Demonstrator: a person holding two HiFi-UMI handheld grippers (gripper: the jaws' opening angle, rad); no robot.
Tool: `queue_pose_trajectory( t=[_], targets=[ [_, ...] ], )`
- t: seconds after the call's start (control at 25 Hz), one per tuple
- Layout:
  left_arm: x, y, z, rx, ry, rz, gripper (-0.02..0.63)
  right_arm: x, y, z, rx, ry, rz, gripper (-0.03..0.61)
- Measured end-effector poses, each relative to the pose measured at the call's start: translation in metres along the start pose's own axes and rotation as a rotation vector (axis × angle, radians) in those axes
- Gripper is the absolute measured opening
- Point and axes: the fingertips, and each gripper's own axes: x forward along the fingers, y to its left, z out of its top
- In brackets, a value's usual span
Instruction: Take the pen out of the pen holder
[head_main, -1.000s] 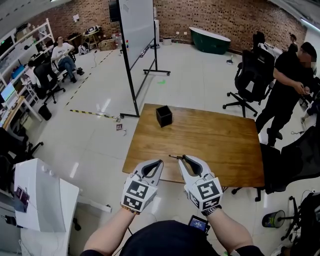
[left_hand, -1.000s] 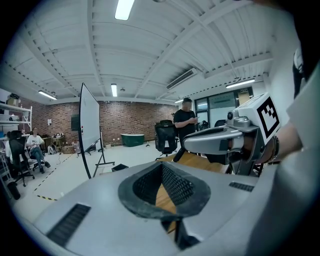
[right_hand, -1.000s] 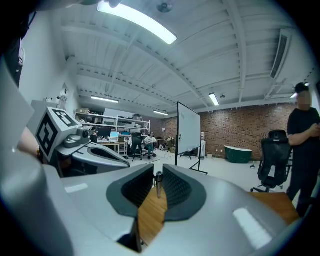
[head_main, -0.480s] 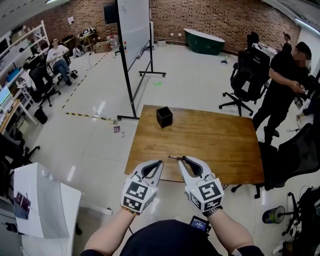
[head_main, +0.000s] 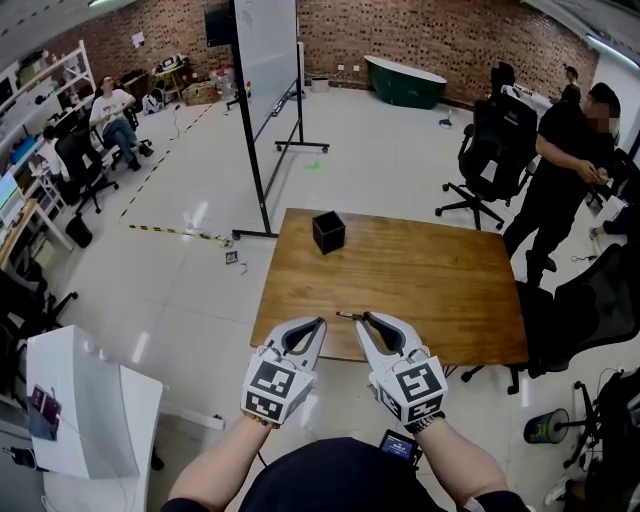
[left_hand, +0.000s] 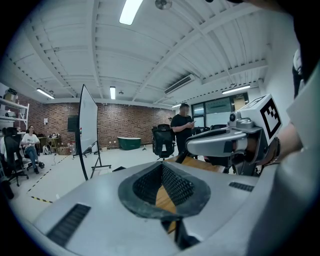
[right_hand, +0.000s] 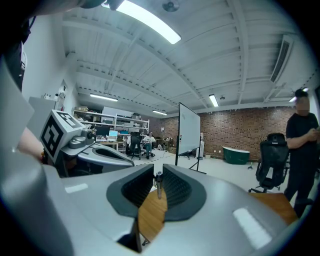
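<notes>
Two grippers side by side above near edge of wooden table (head_main: 450, 280). Right gripper (head_main: 366, 317) pinches pen (head_main: 348, 315) at jaw tips, free end toward left gripper (head_main: 319, 324). Left jaws pressed together, empty. Black pen holder (head_main: 328, 232) well ahead: pen judged already out.

Open-plan lab/office w/ whiteboard (head_main: 268, 50), swivel chairs (head_main: 492, 150)

pen (head_main: 346, 315): 1 | pen holder (head_main: 328, 232): 1 | table (head_main: 420, 280): 1 | whiteboard (head_main: 268, 50): 1 | grippers: 2, left gripper (head_main: 319, 323), right gripper (head_main: 366, 317)
</notes>
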Motion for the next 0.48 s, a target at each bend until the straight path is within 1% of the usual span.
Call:
queue_pose_trajectory(
  t=[0.48],
  targets=[
    [0.0003,-0.0014,0.0002,0.001,-0.001,0.002,0.005,-0.0018,-0.0007,0.0,-0.006,0.004,-0.001,0.054]
  ],
)
